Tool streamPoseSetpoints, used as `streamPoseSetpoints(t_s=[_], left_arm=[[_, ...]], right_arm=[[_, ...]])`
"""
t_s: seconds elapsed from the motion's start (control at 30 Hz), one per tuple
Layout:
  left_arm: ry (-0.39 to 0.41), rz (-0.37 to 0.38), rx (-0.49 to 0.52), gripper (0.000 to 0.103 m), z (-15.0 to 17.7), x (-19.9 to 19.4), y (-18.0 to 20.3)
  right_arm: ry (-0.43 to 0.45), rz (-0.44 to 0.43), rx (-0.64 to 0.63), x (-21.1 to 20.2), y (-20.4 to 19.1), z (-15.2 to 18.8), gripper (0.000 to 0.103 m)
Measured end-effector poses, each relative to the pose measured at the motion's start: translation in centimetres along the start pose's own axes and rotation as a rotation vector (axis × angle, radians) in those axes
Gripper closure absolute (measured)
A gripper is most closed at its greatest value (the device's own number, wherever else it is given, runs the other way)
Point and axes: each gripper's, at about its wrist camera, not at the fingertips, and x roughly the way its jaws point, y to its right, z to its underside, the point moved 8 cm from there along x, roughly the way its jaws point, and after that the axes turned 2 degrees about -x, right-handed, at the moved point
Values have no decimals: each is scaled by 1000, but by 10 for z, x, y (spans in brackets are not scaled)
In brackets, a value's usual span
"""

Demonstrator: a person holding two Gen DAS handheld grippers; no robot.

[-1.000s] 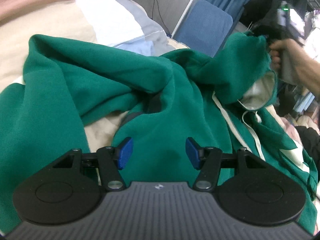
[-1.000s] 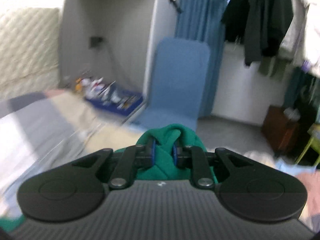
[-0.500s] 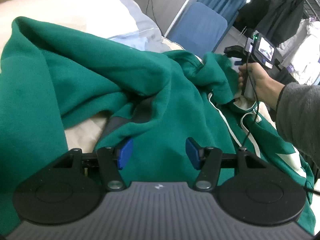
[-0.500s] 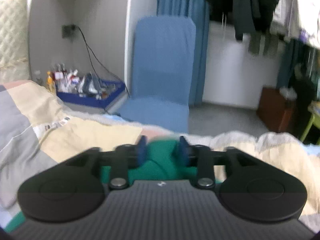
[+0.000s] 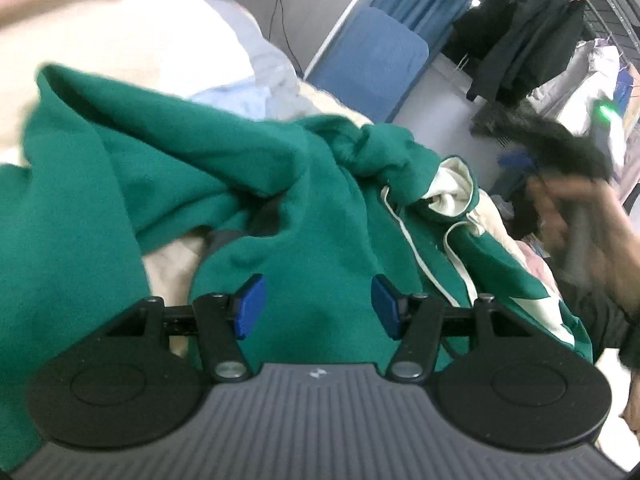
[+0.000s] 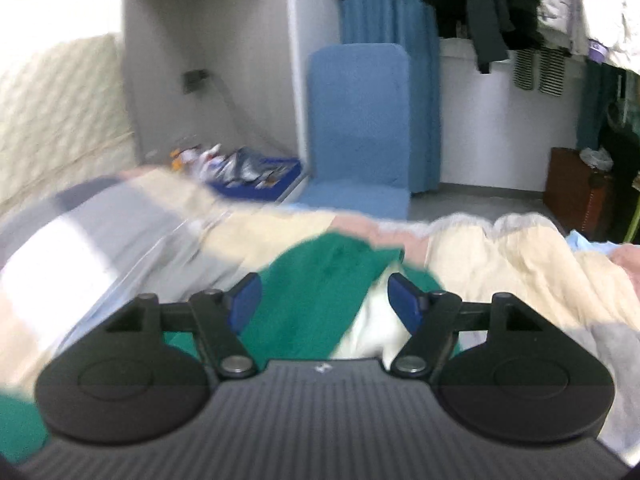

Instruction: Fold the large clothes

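With both the left gripper (image 5: 316, 306) and right gripper (image 6: 325, 302) wide open and empty, we should spread the crumpled green hoodie (image 5: 304, 216) ahead of the jaws flat on the bed (image 6: 500, 256) before pinching edges.

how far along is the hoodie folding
Early stage. Done: nothing folded; the green hoodie lies bunched on the bed quilt, hood lining and drawstrings showing. In hand: nothing; the left tongs and right tongs are both open above the fabric. Left: spread it flat, fold sleeves and body.

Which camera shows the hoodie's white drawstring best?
The left wrist view: the white drawstring trails down the green hoodie below the cream-lined hood. The right wrist view shows only blurred green and cream fabric, no string.
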Motion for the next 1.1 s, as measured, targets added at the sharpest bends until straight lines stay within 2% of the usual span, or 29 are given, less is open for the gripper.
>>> streamPoseSetpoints(t_s=[0.1,0.23,0.37,0.47,0.6,0.73,0.8,0.9,1.0,1.03,1.1], left_arm=[[17,-29,15,39,0,-20,5],[33,-21,-8,39,11,-52,16],[10,-1,-1,39,35,-80,36],[-9,-30,19,39,51,-93,47],[-38,-66,17,39,68,-104,53],[-46,-122,23,39,76,-108,47],[-61,-155,-20,39,80,-108,37],[-66,-164,-83,39,76,-105,24],[-60,-190,-109,39,71,-101,16],[-58,-195,-116,39,70,-99,14],[-56,-202,-129,39,70,-99,10]], right_arm=[[-65,-77,-41,-57,-16,30,32],[-129,-139,-121,-134,-40,75,32],[-186,-212,-122,-205,-65,126,32],[-222,-269,-129,-240,-85,161,32],[-255,-322,-126,-256,-103,194,32],[-266,-367,-219,-259,-122,222,32],[-282,-376,-253,-257,-129,232,33],[-315,-386,-308,-249,-135,248,33],[-321,-388,-394,-243,-141,262,34],[-325,-376,-435,-241,-143,266,38],[-320,-347,-474,-238,-142,267,56]])
